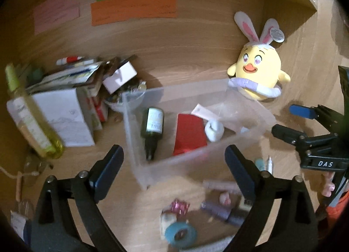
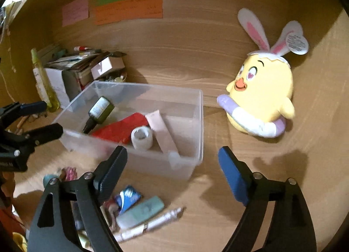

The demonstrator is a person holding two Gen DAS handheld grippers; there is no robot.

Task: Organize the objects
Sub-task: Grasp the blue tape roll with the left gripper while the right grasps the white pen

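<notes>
A clear plastic bin [image 1: 139,160] [image 2: 192,160] stands on the wooden desk. It holds a dark green bottle [image 1: 151,127] [image 2: 98,112], a red packet [image 1: 189,132] [image 2: 118,129], a white tape roll [image 1: 214,131] [image 2: 141,137] and a pink tube [image 2: 162,131]. My left gripper [image 1: 174,164] is open and empty just before the bin's near wall. My right gripper [image 2: 172,164] is open and empty at the bin's front right corner; it also shows in the left wrist view [image 1: 283,121]. Loose small items lie in front: a blue tape roll [image 1: 181,234], a mint case [image 2: 141,210], a white pen [image 2: 150,223].
A yellow chick plush with bunny ears [image 1: 257,73] [image 2: 261,97] sits at the right against the back panel. A pile of boxes and papers [image 1: 72,99] [image 2: 72,71] and a yellow-green spray bottle [image 1: 28,116] [image 2: 42,84] stand at the left. Coloured notes [image 1: 133,7] stick to the back panel.
</notes>
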